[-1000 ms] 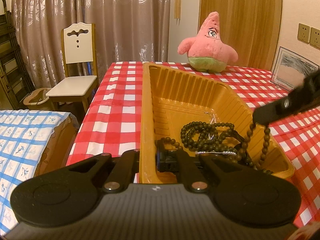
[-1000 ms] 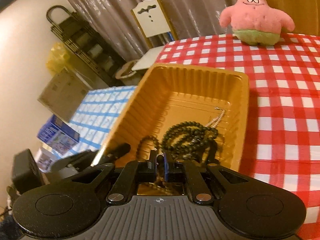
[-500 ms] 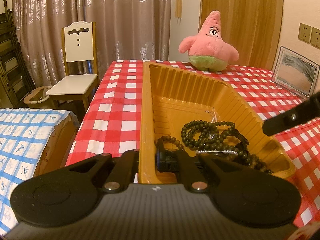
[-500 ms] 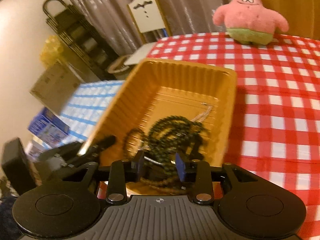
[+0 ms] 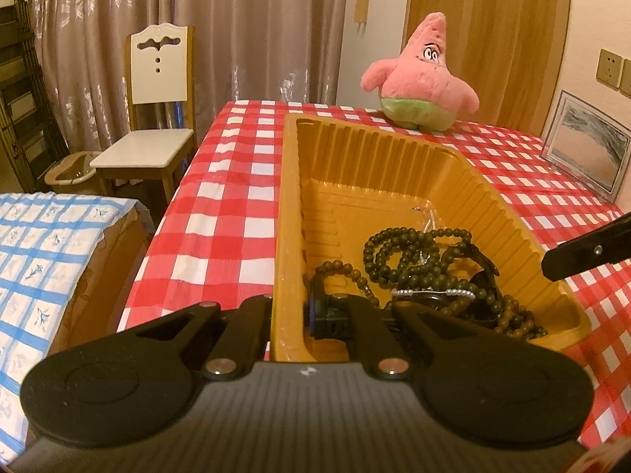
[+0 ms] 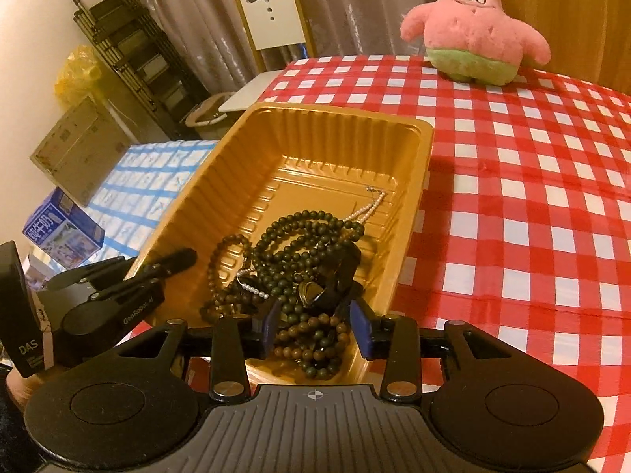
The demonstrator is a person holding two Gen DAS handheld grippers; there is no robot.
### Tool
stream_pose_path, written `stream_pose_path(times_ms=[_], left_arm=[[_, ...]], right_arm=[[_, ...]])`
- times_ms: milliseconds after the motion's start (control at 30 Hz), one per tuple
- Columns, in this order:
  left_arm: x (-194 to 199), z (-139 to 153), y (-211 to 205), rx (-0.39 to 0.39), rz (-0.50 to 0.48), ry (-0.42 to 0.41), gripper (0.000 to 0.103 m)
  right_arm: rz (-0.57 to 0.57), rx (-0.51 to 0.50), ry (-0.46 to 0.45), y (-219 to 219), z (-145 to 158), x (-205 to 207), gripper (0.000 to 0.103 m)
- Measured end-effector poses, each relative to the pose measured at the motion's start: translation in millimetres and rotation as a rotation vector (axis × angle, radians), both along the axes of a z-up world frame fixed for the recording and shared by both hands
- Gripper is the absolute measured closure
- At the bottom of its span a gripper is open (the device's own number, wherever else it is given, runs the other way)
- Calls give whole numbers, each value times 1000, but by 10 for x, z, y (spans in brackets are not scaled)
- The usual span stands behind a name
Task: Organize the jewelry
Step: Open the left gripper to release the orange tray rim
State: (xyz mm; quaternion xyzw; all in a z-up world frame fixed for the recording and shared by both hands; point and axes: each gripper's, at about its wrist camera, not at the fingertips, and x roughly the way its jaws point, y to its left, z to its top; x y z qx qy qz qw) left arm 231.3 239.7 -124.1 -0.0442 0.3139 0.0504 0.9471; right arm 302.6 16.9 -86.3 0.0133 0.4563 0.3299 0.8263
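Note:
A golden plastic tray [image 5: 394, 165] [image 6: 299, 146] stands on the red checked table. A heap of dark bead strings [image 5: 418, 272] [image 6: 299, 260], a thin pearl chain [image 6: 368, 209] and a black watch [image 6: 331, 280] lies at its near end. My left gripper [image 5: 290, 315] is shut on the tray's near left wall, one finger inside and one outside; it also shows in the right wrist view [image 6: 157, 272]. My right gripper [image 6: 315, 325] is open and empty, just above the brown beads at the tray's near edge. One of its fingers [image 5: 587, 252] shows in the left wrist view.
A pink starfish plush [image 5: 422, 86] [image 6: 477, 27] sits at the table's far side. A framed picture [image 5: 587, 149] leans at the right. A white chair [image 5: 154, 110], a low blue checked surface [image 5: 47, 260] and boxes [image 6: 59, 232] stand to the left.
My right gripper has opened, let go of the bead string into the tray and drawn back. My left gripper has kept its hold on the tray wall.

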Motion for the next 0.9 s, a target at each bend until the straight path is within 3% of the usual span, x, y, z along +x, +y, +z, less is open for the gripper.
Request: stream_pose_path(times_ms=[333, 433, 467, 533, 633, 900], left_arm=[[46, -90, 106, -49, -5, 57, 98], [19, -88, 130, -61, 1, 64, 74], [5, -84, 139, -64, 7, 66, 61], [-25, -74, 170, -80, 18, 73, 57], [-87, -58, 237, -113, 39, 82, 44], [-363, 139, 337, -118, 63, 62, 36]], right_arm=[[-6, 6, -2, 32, -4, -16, 59], [-10, 8, -15, 39, -12, -41, 55], [-13, 12, -22, 43, -10, -61, 53], [-26, 22, -42, 41, 0, -99, 42], [-43, 37, -76, 33, 23, -171, 40], [-110, 29, -145, -87, 9, -475, 33]])
